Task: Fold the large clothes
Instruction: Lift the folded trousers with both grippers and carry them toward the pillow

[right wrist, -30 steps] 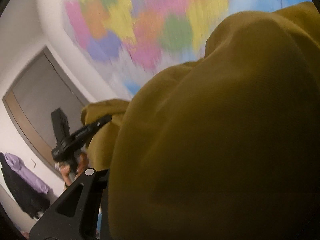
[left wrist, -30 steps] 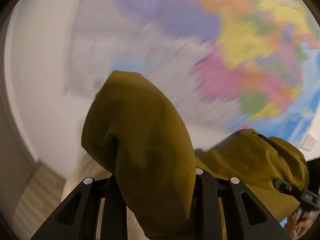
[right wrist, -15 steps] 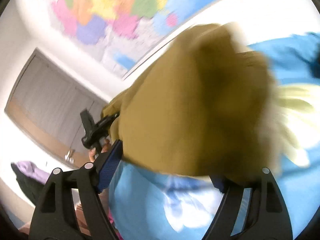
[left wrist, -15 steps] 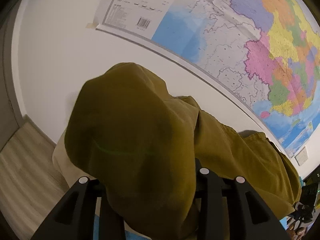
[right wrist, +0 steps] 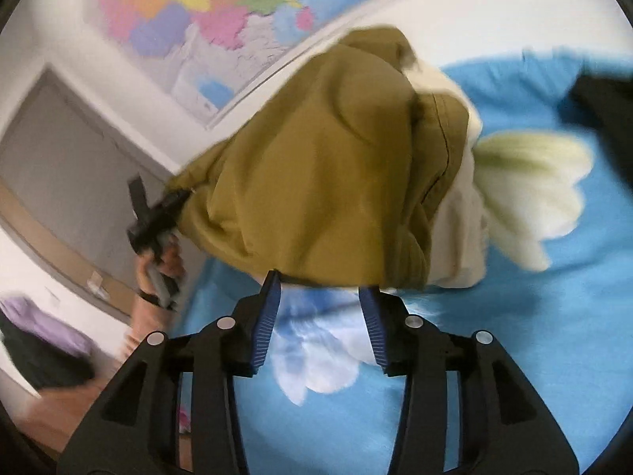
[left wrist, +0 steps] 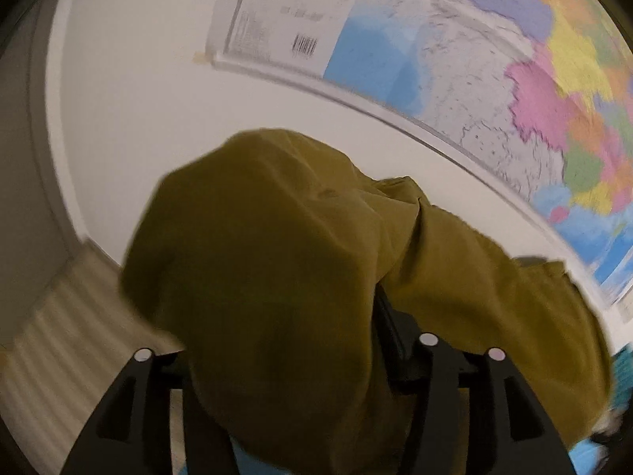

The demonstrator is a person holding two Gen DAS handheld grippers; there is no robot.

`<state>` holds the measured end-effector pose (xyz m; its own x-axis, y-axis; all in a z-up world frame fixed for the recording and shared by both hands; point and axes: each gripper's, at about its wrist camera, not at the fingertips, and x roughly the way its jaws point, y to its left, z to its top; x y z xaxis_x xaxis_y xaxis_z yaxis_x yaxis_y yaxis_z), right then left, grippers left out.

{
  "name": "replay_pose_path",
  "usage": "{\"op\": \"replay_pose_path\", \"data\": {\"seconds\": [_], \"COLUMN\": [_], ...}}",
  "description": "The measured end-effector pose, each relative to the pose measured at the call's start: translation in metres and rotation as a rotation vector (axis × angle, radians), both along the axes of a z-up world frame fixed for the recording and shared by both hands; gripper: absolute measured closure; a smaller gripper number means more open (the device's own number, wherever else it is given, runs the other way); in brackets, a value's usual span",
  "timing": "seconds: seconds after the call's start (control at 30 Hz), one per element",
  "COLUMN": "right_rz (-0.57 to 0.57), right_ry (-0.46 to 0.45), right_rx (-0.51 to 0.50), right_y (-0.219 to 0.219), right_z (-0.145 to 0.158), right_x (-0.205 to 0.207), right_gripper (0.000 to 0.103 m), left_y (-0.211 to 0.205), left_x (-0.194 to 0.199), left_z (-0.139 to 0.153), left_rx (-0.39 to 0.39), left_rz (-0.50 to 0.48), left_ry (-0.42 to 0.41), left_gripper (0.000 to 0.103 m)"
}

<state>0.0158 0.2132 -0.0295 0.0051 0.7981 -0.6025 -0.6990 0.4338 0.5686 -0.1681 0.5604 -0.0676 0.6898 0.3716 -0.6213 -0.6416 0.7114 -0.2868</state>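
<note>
Olive garment point(right wrist: 316, 166) hangs bunched in the air above the blue sheet point(right wrist: 514, 336), cream lining point(right wrist: 463, 233) showing at its right edge. Left gripper point(left wrist: 285, 364) is raised and tilted up toward the wall map point(left wrist: 474, 59); cloth drapes over its fingers point(left wrist: 395, 336) and hides the tips, but fabric is bunched between them, so it's pinching the garment. In the right wrist view the left hand point(right wrist: 162, 257) is seen holding that gripper at the garment's far corner, beside the grey door point(right wrist: 59, 150). Right gripper point(right wrist: 320, 289) points level over the bed, blue-padded fingers point(right wrist: 269, 308) spread apart, tips just under the garment's lower hem, gripping nothing.

Half a second ago the cloth filled the gap between the right fingers; now it's out of them and the right end droops. Left view barely changed, slightly closer and blurrier.

Sheet has open room below and to the right of the garment; a dark item point(right wrist: 601, 118) sits at the far right edge, and purple and dark clothes point(right wrist: 39, 344) lie off the bed on the left.
</note>
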Motion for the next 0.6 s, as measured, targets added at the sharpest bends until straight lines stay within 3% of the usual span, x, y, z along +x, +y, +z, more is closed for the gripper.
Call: {"op": "replay_pose_path", "data": {"seconds": [0.17,0.3,0.4,0.5,0.6], "right_rz": [0.065,0.032,0.016,-0.004,-0.010], "right_ry": [-0.210,-0.393,-0.410,-0.387,-0.356], "right_rx": [-0.029,0.017,0.016,0.002,-0.026], "right_y": [-0.009,-0.018,0.000,0.016,0.031], "right_z": [0.033,0.054,0.052,0.038,0.022], "right_x": [-0.027,-0.037,-0.025,-0.011,0.000], "right_gripper": [0.057,0.053,0.053,0.053,0.056], "left_y": [-0.040,-0.062,-0.082,-0.102,-0.117], "left_x": [-0.031,-0.074,-0.077,-0.060,-0.029], "left_z": [0.019,0.042,0.054,0.053,0.041], "left_rx": [0.152,0.212,0.211,0.211,0.163], "left_rz": [0.070,0.125,0.013,-0.080,-0.166], "left_ry": [0.013,-0.102,-0.154,-0.148,-0.119], "left_gripper": [0.035,0.029,0.029,0.029,0.029]}}
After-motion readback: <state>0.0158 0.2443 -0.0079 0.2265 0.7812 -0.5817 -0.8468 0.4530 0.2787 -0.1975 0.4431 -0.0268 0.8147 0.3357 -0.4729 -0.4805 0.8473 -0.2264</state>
